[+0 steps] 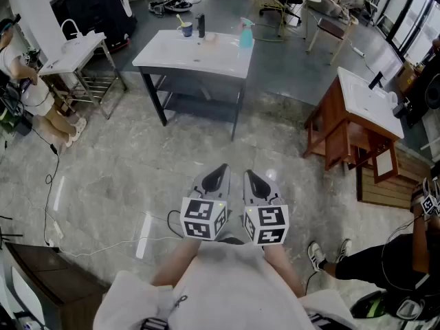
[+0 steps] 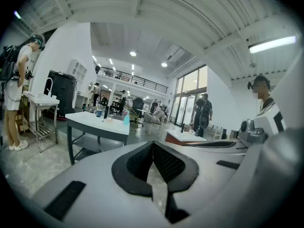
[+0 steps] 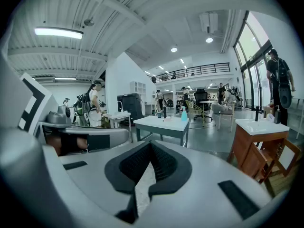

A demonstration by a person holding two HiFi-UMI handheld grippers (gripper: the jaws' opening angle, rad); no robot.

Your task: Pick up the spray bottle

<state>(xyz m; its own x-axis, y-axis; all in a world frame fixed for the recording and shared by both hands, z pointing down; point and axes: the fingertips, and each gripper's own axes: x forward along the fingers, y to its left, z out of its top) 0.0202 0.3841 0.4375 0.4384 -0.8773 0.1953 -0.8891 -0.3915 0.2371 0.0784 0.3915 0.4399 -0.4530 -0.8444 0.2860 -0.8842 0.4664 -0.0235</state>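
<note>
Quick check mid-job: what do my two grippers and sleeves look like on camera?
The left gripper and right gripper are smooth grey shells tapering to a point, with black dimpled pads inside. Each carries a white cube printed with black square markers. The person wears a pale top; forearms are unsleeved.

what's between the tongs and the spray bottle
In the head view, only bare floor separates the left tongs and right tongs from the white table, where the spray bottle stands.
</note>
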